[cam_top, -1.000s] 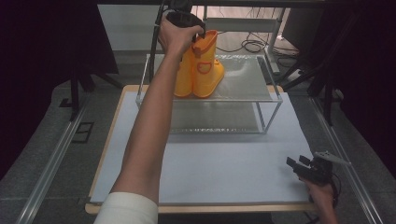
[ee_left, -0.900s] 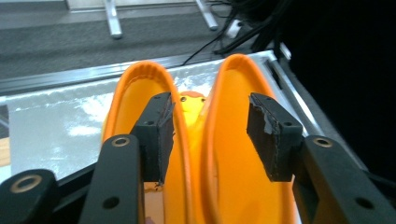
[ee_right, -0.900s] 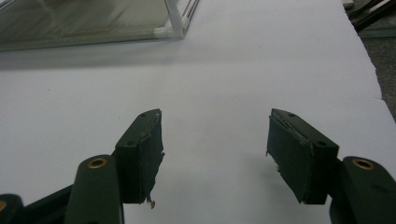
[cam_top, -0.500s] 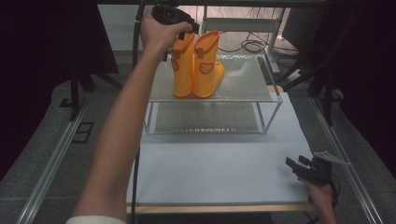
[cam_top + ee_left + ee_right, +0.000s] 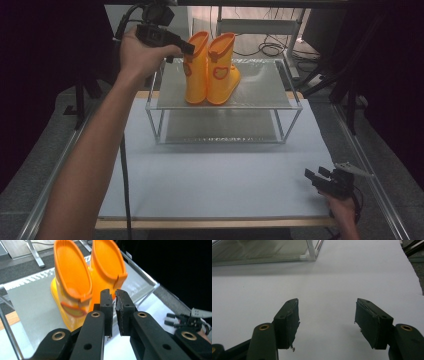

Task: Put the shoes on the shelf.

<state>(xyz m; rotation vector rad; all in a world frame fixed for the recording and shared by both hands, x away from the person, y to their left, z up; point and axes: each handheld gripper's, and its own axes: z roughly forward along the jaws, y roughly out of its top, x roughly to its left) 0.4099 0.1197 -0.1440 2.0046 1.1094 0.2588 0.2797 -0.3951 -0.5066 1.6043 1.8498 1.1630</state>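
**High view: boots released on the upper shelf**

High view: a pair of orange boots (image 5: 211, 70) is seen standing upright, side by side and touching, on the top shelf of a metal-framed rack (image 5: 295, 105) set on the white desk (image 5: 220, 175). A second ago the nearer boot was gripped at its cuff by the left tongs (image 5: 189, 49); now those tongs are drawn back to just left of the cuffs, nearly closed with only a slim gap and nothing held. From this, the placing is judged finished and the hand to be retreating. The right tongs (image 5: 316, 175) are rested near the desk's front right corner, spread wide and empty, unchanged. The boots are glossy rubber with thick rolled cuffs and a darker orange patch on the side.
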